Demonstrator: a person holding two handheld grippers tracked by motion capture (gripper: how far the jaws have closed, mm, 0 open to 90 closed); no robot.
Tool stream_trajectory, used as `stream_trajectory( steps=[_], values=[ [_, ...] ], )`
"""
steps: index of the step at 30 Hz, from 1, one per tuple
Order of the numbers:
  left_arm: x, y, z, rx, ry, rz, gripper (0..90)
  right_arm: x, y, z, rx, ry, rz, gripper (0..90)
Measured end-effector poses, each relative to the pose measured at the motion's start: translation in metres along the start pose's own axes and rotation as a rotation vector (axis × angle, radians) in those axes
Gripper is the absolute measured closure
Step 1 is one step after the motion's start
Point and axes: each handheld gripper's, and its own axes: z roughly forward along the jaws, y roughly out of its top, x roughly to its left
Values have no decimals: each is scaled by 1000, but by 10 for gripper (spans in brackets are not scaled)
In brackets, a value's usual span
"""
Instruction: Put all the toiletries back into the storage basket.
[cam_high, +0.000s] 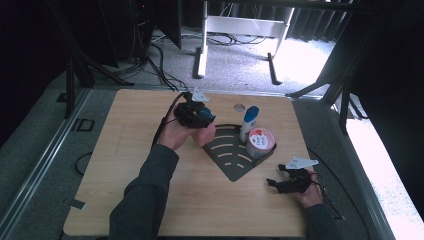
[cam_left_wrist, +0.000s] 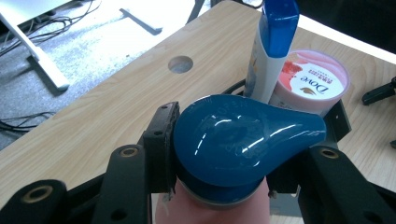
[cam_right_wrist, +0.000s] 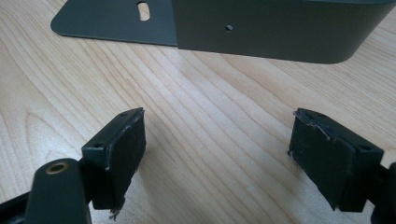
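the desk (cam_high: 125, 190) takes up the middle of the high view, pale wood grain, with a small round hole (cam_high: 239, 107) near its far edge. right of centre sits the dark fan-shaped rack (cam_high: 231, 162), slotted base, low wall along its right side. in the right part of that rack stands the dove tub (cam_high: 261, 141), pink and white lid up, and touching it on the left is a white tube with a blue cap (cam_high: 249, 122), upright, cap on top.

now the person's left sleeve (cam_high: 142, 200) comes up from the bottom edge, and the left claw (cam_high: 196, 115) is up at centre frame, just left of the rack's far corner. it's gripping a pink bottle with a blue cap (cam_high: 204, 131). in the left gripper view that blue cap (cam_left_wrist: 243, 140) sits low and centre, glossy, teardrop-shaped, tip pointing right, with the black pads (cam_left_wrist: 161, 144) pressed on either side and the pink body below. the tube and tub stand just behind it, upper right of that frame.

lower right of the high view, the right claw (cam_high: 276, 181) sits low over bare desk, just off the rack's near edge. the right gripper view shows its jaws wide apart, nothing between them, the rack's wall (cam_right_wrist: 280, 32) across the top.
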Motion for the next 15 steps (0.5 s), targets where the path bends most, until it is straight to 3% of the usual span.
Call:
stream_trajectory(
  steps=[15],
  values=[
    [-8,10,20,10,0,-3,530,0,0,0,0,1,1,183]
  ],
)
